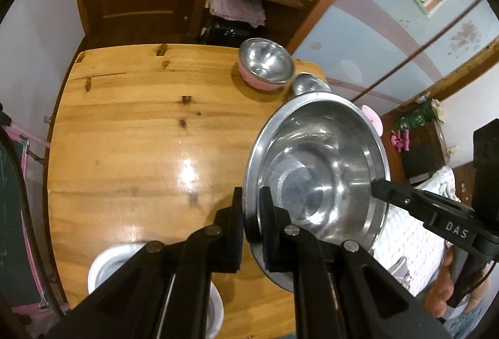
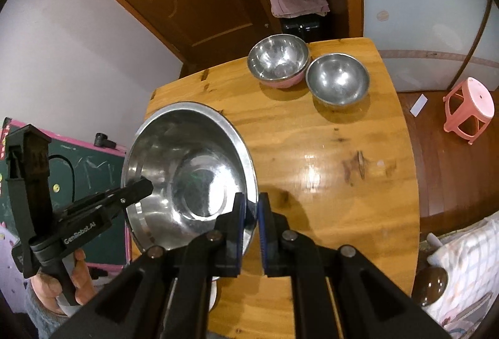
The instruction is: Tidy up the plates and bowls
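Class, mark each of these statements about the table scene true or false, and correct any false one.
1. Both grippers clamp the rim of the large steel bowl. True: left gripper and right gripper grip opposite sides.
2. The large steel bowl holds soup. False: it is empty.
3. Two smaller bowls stand side by side at the table's far end. True: the pink-sided bowl and the plain steel bowl.
4. The pink stool stands on the table. False: it stands on the floor.
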{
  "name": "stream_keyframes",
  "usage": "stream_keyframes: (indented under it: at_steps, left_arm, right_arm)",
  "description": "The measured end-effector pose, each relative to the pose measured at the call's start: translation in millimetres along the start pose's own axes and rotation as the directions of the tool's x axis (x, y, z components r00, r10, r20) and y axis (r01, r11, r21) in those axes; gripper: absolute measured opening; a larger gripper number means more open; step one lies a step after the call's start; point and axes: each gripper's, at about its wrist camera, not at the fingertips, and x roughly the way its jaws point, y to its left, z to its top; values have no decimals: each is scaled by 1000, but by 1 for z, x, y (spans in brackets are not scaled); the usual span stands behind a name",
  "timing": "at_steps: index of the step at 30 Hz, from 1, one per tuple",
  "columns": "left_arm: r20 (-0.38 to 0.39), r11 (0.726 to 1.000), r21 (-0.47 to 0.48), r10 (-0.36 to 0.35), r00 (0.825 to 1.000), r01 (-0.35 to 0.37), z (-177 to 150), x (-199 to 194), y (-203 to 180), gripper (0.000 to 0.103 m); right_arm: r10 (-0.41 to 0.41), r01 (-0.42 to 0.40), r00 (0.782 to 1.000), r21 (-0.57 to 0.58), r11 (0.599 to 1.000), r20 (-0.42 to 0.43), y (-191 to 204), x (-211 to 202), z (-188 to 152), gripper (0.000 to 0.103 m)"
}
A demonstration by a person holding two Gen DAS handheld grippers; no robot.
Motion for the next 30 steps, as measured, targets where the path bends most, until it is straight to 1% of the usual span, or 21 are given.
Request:
stream_keyframes:
  at_steps: [3,6,9,13,18,22,26,30]
  left_arm:
    - [7,1000,21,-11,1000,11,-24,-22,-10,7]
    - [4,999,33,-31,1000,31,-47,-32,-17,7]
    - [-6,998,41,-46,999,46,-70,-35,-24,8]
    - [-26,996,46,-69,997,71,-107,-27,-26,8]
    - [-64,997,26,-76,995,78,-142,-5,-22,8]
    - [-102,997,13,-71,992,73,-166,19,-15,8]
    - [-125,999,10,-39,991,41,-180,44,-9,8]
    - [-131,1000,14,-5,991,6,-185,63,-6,8]
  right_arm:
    - [-7,7,1000,-14,1000,16,3,-20,-21,8]
    - [-11,12,999,-23,1000,32,3,-36,-43,8]
    - [-21,22,999,-32,999,41,1,-47,-65,8]
    - [-42,44,998,-30,999,47,-6,-52,-97,8]
    - [-65,65,998,-11,998,27,-17,-42,-135,8]
    - [-83,84,996,-6,996,10,-24,-26,-157,8]
    - [-125,125,992,-13,992,-2,-27,-3,-174,8]
    - [-138,139,990,10,990,-32,-36,21,-181,8]
